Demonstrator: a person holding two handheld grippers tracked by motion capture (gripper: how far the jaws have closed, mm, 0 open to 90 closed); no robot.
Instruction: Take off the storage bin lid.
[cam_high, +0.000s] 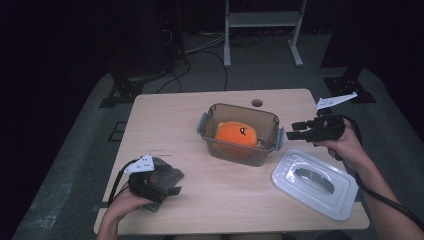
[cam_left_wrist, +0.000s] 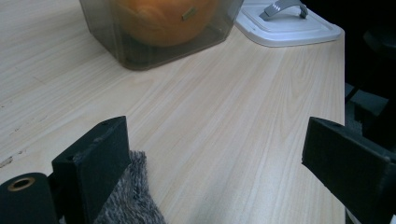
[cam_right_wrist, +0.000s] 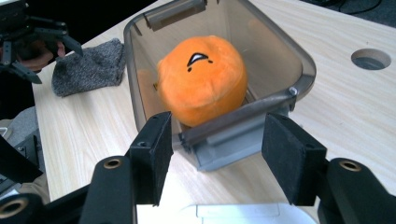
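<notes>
Right gripper gapes open beside container holding orange plush.

Probably a lab: dark room, floor cables, metal stand.

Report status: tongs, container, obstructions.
Right tongs open at the smoky clear plastic container's end latch. Left tongs open beside grey fuzzy cloth. Nothing blocking.

Dim surroundings, perhaps slightly soft focus
</notes>
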